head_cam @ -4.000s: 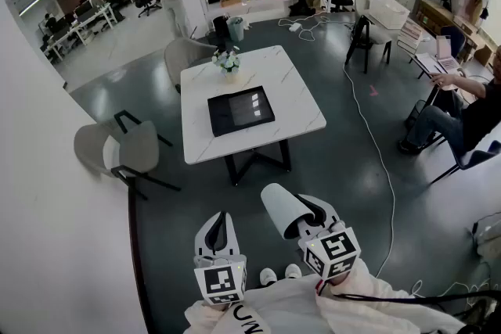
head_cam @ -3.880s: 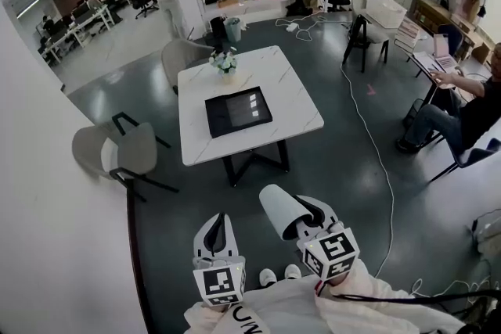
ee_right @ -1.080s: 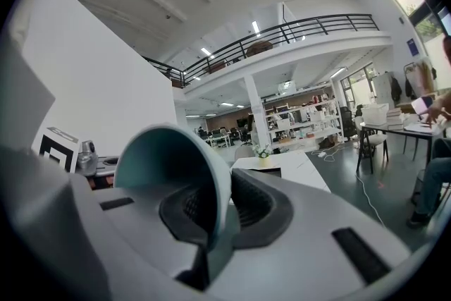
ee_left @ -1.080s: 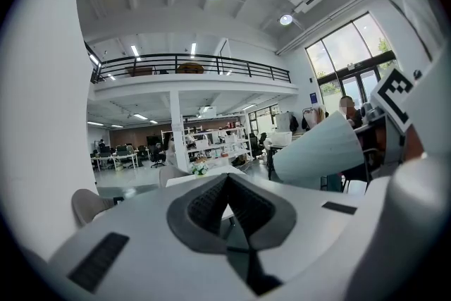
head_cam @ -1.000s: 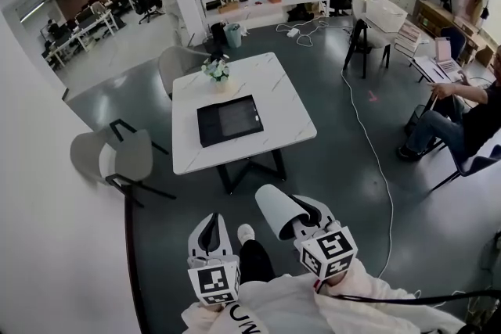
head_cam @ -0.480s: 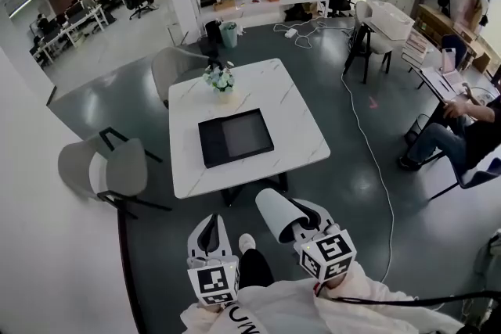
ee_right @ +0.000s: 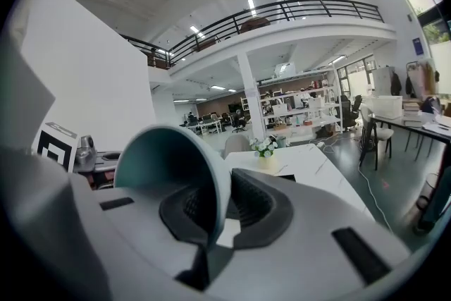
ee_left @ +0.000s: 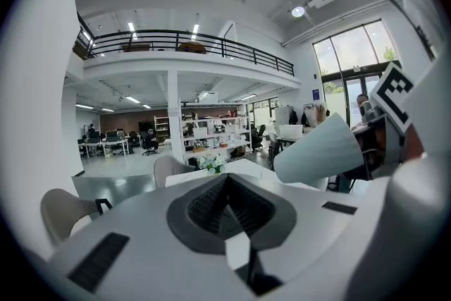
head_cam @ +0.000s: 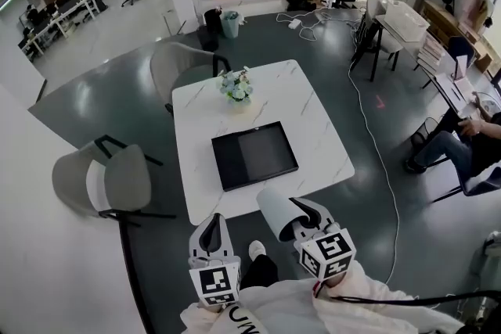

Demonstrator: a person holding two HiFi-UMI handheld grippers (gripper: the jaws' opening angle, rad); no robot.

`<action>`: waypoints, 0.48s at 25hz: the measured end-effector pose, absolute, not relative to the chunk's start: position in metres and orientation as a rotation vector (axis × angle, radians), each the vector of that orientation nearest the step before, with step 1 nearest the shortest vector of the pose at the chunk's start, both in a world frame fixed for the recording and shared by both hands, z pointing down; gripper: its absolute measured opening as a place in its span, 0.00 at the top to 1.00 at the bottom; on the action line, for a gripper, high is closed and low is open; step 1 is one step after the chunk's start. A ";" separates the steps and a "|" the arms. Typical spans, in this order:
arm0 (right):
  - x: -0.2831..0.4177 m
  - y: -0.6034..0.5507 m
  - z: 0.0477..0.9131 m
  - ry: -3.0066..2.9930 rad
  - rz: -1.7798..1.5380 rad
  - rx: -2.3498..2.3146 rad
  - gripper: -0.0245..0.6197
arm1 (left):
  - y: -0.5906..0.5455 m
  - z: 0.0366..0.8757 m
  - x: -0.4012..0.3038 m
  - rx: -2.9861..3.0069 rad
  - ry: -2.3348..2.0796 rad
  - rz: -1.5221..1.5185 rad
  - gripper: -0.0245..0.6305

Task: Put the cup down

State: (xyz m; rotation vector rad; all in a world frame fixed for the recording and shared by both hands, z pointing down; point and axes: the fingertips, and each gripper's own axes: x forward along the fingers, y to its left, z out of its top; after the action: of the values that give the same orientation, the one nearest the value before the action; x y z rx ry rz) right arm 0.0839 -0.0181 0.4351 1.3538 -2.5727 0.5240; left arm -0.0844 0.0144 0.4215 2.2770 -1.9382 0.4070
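A pale teal cup (head_cam: 276, 213) lies tilted in my right gripper (head_cam: 297, 220), which is shut on its wall; the rim points up and to the left. In the right gripper view the cup's wall (ee_right: 176, 173) runs down between the jaws of the right gripper (ee_right: 220, 213). My left gripper (head_cam: 211, 223) hangs beside it, shut and empty; its view shows the closed left gripper (ee_left: 227, 206) with the cup (ee_left: 320, 151) to its right. Both hover over the floor just short of the near edge of the white marble table (head_cam: 305, 113).
On the table lie a black tray (head_cam: 254, 156) and a small flower vase (head_cam: 237, 86). Grey chairs stand at the left (head_cam: 106, 180) and far side (head_cam: 180, 62). A person sits at the right (head_cam: 462, 141). A white cable (head_cam: 383, 160) runs along the floor.
The table with its tray and flowers has come nearer and sits lower in the head view. Both grippers keep their places in the view, and the cup stays in the right one.
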 end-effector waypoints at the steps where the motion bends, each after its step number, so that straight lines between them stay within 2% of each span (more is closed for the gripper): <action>1: 0.076 -0.026 0.436 -2.567 0.529 1.355 0.92 | 0.006 0.423 -0.092 2.275 -1.932 0.411 0.95; 12: 0.039 -0.088 0.443 -2.500 0.546 1.381 0.92 | -0.058 0.438 -0.134 2.270 -1.860 0.420 0.95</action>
State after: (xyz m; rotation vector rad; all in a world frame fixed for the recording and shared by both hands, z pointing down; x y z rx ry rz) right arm 0.0389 -0.0876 0.4433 1.3806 -2.5005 0.5461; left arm -0.1340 -0.0581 0.4375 2.2697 -1.8605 0.4201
